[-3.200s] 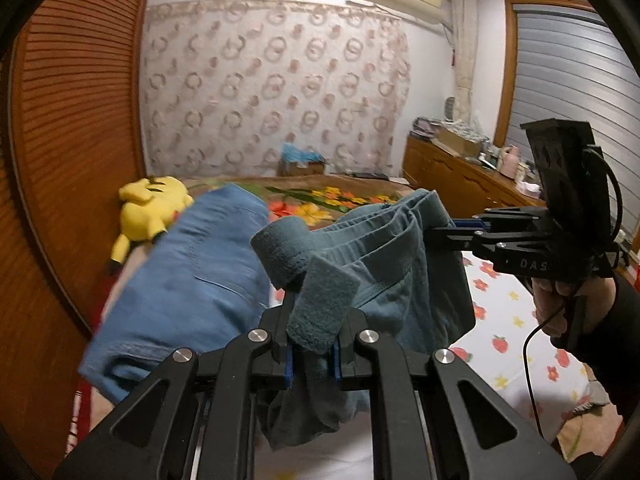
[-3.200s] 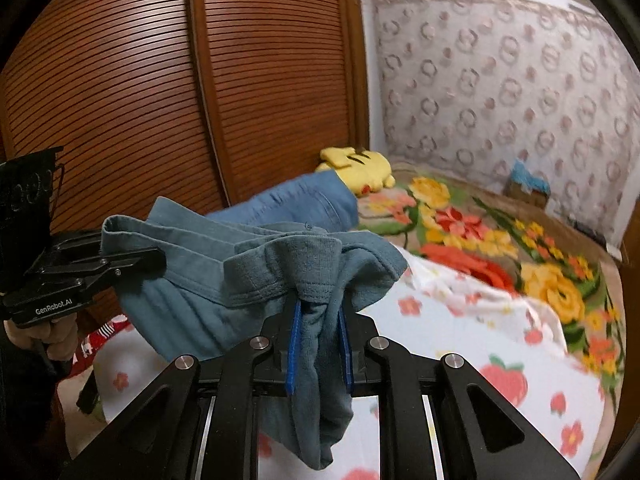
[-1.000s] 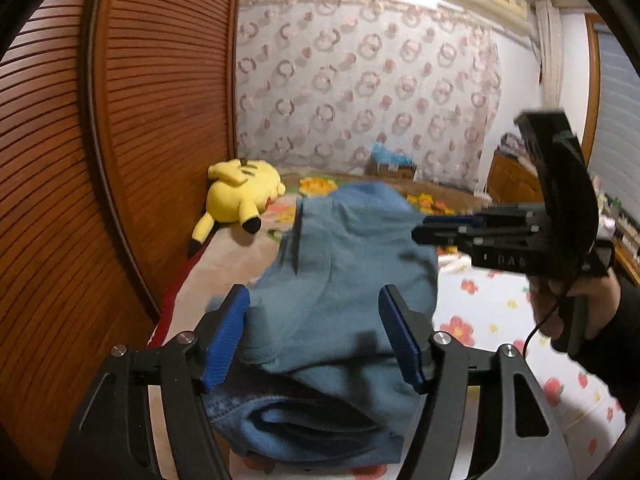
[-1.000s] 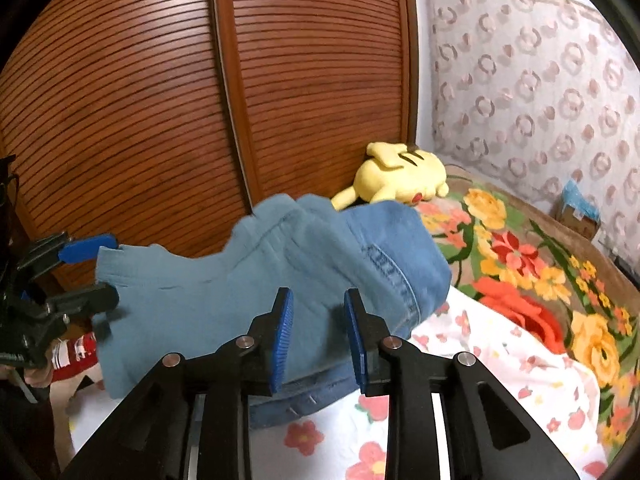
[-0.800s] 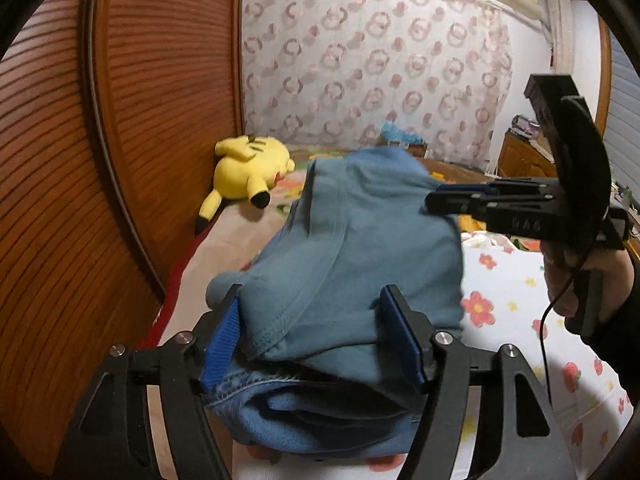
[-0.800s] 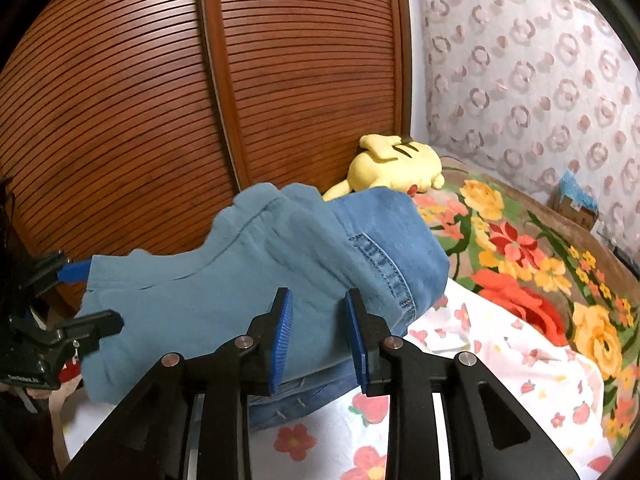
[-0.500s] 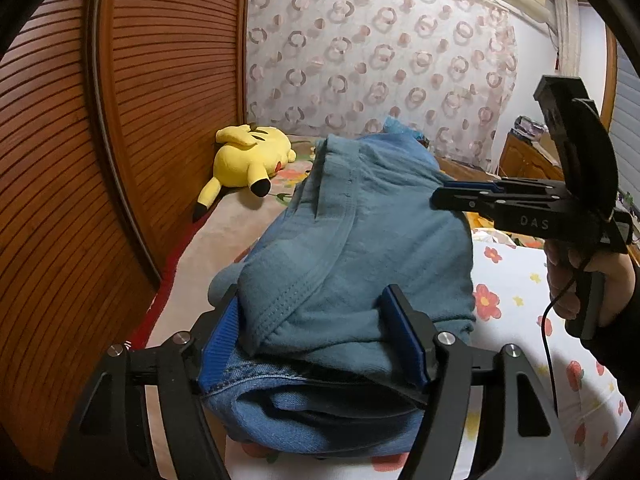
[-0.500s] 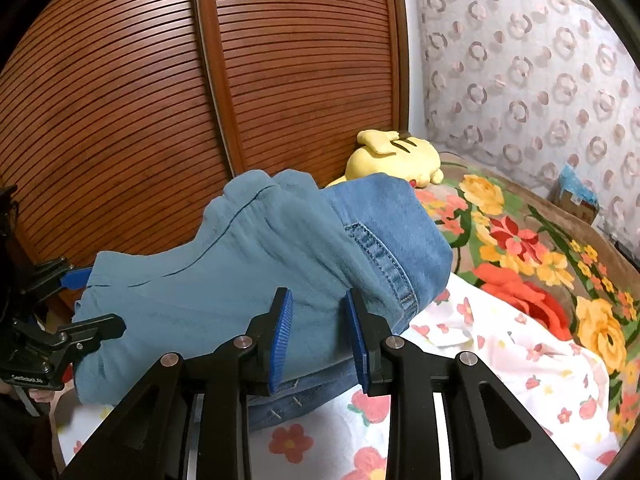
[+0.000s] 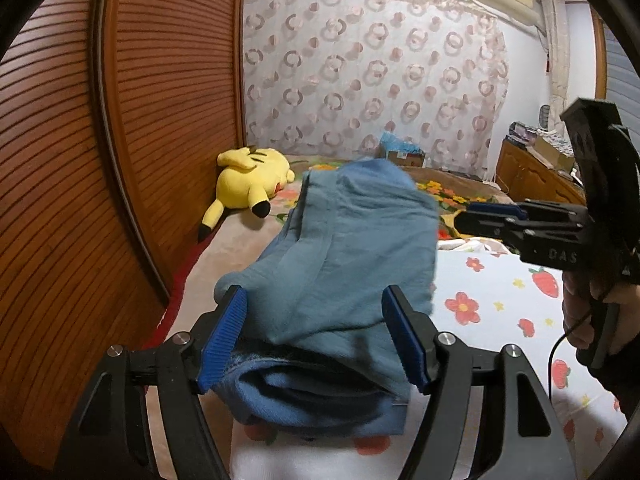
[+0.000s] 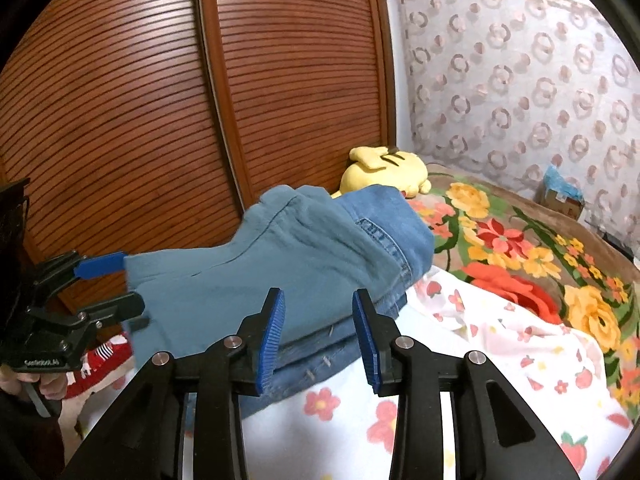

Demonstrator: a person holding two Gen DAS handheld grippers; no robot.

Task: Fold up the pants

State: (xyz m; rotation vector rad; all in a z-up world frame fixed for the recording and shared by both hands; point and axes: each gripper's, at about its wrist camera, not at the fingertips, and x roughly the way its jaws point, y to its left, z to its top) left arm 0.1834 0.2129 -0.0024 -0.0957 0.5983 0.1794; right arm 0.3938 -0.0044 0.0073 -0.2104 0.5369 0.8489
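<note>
Soft teal pants point(image 9: 344, 256) lie folded atop stitched blue denim jeans point(image 10: 384, 240) on a bed point(image 10: 460, 360) with a strawberry-and-flower sheet, beside a slatted wooden wardrobe point(image 10: 160, 100) and yellow plush toy point(image 9: 252, 180). The left gripper point(image 9: 316, 336) gapes wide around the stack, gripping nothing; the right gripper point(image 10: 318, 336), marked "DAS", has just been opening, empty.

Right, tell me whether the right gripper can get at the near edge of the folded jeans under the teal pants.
Probably yes. The right gripper is open, its jaws having just widened, and empty. The jeans lie just ahead of it under the teal pants, with nothing between.
</note>
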